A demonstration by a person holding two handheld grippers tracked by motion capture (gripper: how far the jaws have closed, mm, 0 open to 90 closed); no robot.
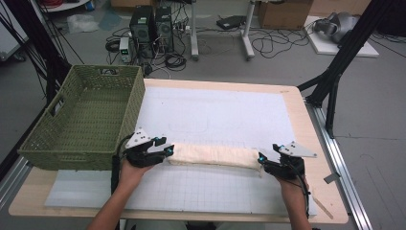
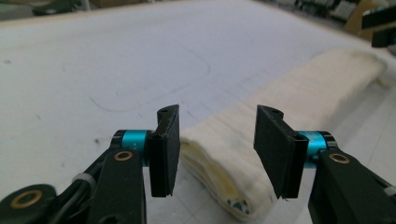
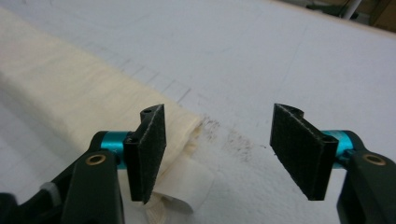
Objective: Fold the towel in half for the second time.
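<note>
A cream towel (image 1: 213, 156), folded into a long narrow strip, lies across the white mat (image 1: 215, 115) near the table's front. My left gripper (image 1: 165, 151) is open at the strip's left end, and that end of the towel (image 2: 233, 154) lies between its jaws. My right gripper (image 1: 263, 159) is open at the strip's right end. In the right gripper view the end of the towel (image 3: 84, 107) sits behind the left jaw, with a small white tag (image 3: 187, 186) below, and the gap between the jaws is over bare mat.
A green woven basket (image 1: 52, 139) stands empty on the table's left side, close to my left gripper. The wooden table edge (image 1: 325, 191) runs just right of my right hand. Beyond the table are computers, cables and black frame legs on the floor.
</note>
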